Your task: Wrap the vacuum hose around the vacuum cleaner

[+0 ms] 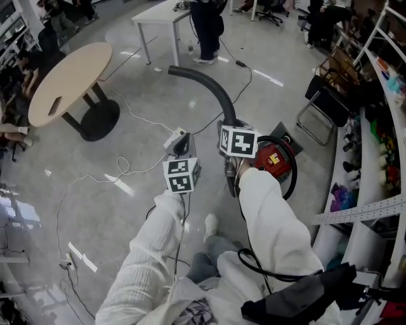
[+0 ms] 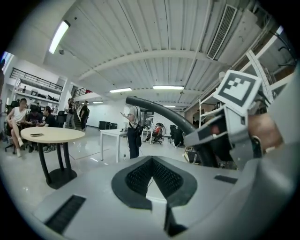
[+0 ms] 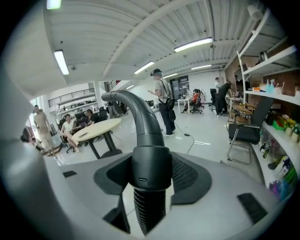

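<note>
A red vacuum cleaner [image 1: 274, 160] sits on the floor just right of my right arm. Its black hose [image 1: 212, 86] rises from beside it and arcs up and to the left, ending in an open rigid tube. My right gripper [image 1: 229, 127] is shut on the hose [image 3: 140, 117] at the smooth cuff above the ribbed part [image 3: 149, 208], jaws pressed on both sides. My left gripper [image 1: 181, 145] hangs left of it, apart from the hose, shut on nothing [image 2: 151, 161]. In the left gripper view the hose [image 2: 159, 110] curves overhead beside the right gripper [image 2: 225, 136].
A round wooden table [image 1: 66, 79] stands far left and a white table [image 1: 162, 16] at the back, with a person [image 1: 206, 28] beside it. A folding chair [image 1: 323, 105] and shelving [image 1: 374, 127] line the right. Thin cables [image 1: 127, 168] trail over the grey floor.
</note>
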Tool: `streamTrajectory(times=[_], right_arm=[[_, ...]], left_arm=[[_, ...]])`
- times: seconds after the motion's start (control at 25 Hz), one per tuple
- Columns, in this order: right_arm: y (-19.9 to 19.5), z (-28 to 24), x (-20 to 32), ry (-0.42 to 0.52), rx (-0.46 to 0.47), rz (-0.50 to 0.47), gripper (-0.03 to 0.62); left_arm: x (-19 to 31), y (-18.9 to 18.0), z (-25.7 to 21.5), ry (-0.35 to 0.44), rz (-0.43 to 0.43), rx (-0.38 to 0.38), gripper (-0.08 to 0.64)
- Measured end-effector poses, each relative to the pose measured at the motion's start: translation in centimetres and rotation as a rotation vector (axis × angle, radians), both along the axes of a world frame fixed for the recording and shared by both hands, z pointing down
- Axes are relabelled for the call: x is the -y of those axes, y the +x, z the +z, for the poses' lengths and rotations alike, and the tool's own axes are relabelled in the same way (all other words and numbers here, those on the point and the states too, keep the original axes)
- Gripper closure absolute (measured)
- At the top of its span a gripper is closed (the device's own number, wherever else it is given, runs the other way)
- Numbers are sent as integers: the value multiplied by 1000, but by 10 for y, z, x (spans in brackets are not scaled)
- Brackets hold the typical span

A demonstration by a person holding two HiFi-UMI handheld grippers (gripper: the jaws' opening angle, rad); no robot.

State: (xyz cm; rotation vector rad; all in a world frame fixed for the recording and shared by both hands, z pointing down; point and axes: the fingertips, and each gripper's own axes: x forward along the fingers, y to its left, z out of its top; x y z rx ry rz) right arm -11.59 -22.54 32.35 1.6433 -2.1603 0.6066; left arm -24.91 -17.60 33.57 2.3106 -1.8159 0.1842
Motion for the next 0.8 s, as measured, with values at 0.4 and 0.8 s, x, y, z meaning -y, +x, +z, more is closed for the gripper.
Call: streamTrajectory(times=[0.4, 0.8], right_arm=[[59, -144, 198, 116, 226, 164, 350], [114, -187, 297, 168, 360, 315, 350]], left_arm=[[186, 40, -112, 140, 151, 17, 561], [318, 142, -128, 156, 482, -67, 563]])
